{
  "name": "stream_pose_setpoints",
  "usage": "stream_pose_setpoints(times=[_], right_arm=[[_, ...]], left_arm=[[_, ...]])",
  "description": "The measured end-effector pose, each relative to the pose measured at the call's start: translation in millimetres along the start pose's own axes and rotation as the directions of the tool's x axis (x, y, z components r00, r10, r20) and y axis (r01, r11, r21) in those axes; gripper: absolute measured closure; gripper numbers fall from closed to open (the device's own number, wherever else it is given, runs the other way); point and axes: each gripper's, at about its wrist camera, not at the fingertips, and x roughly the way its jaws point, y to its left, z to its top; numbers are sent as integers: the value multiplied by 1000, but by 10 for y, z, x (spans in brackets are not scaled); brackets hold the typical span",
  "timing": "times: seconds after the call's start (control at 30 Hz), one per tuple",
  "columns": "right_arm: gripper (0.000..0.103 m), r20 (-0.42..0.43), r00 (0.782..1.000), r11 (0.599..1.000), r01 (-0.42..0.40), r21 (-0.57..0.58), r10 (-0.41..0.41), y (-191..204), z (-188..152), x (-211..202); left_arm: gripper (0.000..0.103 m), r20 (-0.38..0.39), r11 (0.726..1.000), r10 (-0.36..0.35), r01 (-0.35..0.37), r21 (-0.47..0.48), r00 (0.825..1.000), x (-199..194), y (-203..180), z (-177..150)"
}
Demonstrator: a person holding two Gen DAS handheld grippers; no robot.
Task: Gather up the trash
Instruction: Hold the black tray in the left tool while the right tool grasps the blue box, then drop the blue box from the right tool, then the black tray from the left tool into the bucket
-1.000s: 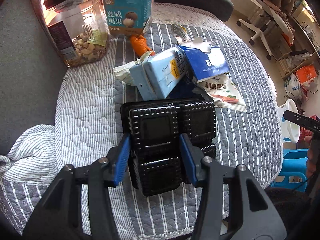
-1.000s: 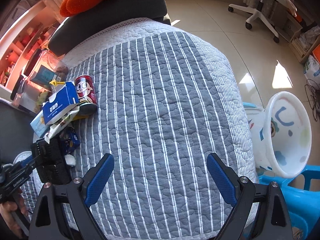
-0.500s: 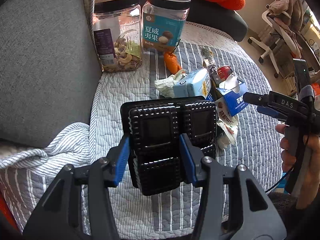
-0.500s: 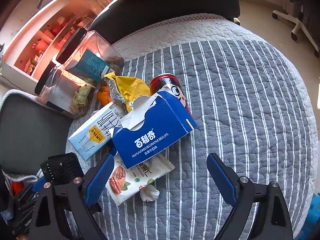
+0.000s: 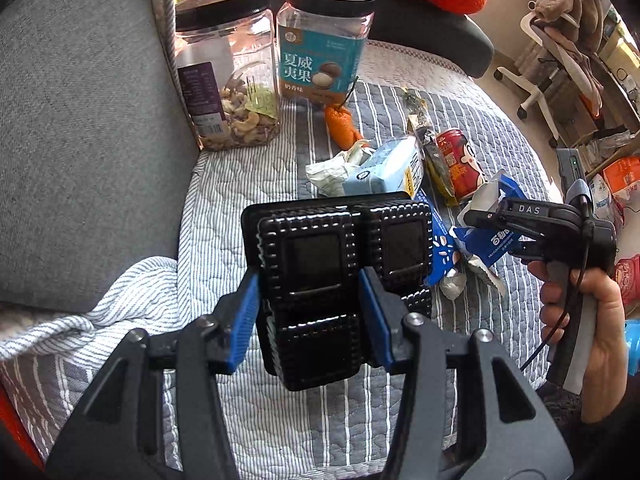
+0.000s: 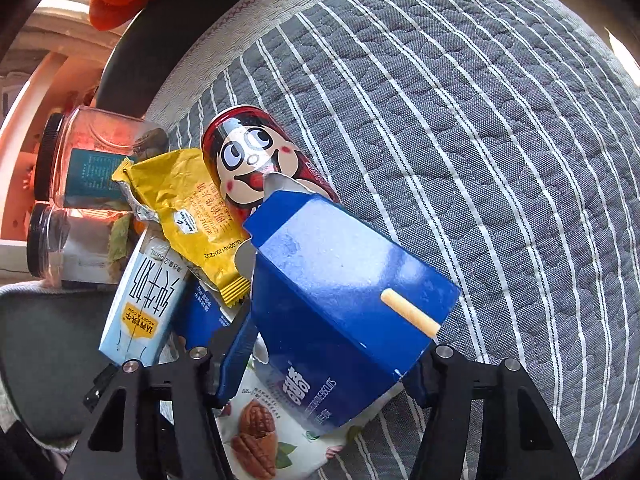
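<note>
Between your left gripper's [image 5: 310,312] blue pads sits the black plastic biscuit tray [image 5: 340,276], clamped on both sides at a narrow spread and held above the striped quilt [image 5: 240,208]. At two o'clock from that tray, your right gripper [image 6: 332,354] is closing its jaws around the blue biscuit box [image 6: 344,308]; the box fills the gap, and its left pad already lies against the box's side, though the right pad is hidden behind the cardboard, so you cannot tell whether both press yet. Your right hand [image 5: 592,320] shows at three o'clock in the left wrist view, wrapped round the handle.

Under the box lies a white nut packet [image 6: 260,436]. Just beyond, at eleven o'clock, a pale blue milk carton [image 6: 140,304] lies flat, with a yellow wrapper [image 6: 188,212] over its far end. At twelve o'clock, touching the box's torn flap, rests a red drink can [image 6: 244,160] on its side. Farthest back, two clear jars [image 5: 240,68] stand against the grey cushion [image 5: 80,140], an orange peel [image 5: 340,126] just before them.
</note>
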Motion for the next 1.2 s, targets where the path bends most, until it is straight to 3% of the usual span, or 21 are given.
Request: stream_pose_setpoints(times=[0.1, 0.53, 1.2], right_arm=[[62, 19, 1000, 1000, -3, -14, 4, -61, -32, -137], [63, 140, 990, 998, 19, -57, -10, -443, -44, -958], [62, 283, 949, 985, 101, 139, -137, -2210, -127, -2391]], left_arm=[[52, 7, 1000, -8, 8, 12, 1000, -24, -49, -5], [52, 26, 993, -54, 51, 103, 998, -58, -589, 12], [52, -3, 939, -158, 151, 308, 987, 118, -2214, 7]])
